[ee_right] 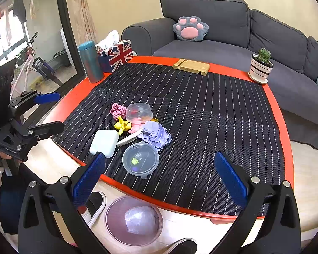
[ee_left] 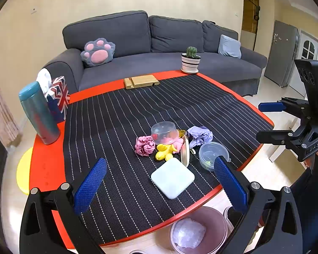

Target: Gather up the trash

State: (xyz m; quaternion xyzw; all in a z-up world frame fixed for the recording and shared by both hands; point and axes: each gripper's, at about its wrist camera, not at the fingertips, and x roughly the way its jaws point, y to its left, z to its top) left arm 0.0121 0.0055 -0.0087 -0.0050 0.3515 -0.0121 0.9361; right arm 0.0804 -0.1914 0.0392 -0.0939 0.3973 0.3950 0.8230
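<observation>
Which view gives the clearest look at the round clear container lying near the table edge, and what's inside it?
The right wrist view: the round clear container is seen from above, whole, with small yellow-green and purple bits inside. In the left wrist view it is tilted in perspective and partly hidden behind a blue finger pad of the left tongs, showing only some green bits.

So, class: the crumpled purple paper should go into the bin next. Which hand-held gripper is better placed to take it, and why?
Probably the right hand-held gripper. It is open and the purple paper lies almost straight ahead of it; for the left hand-held gripper, the white box and the round tub stand nearer.
</observation>
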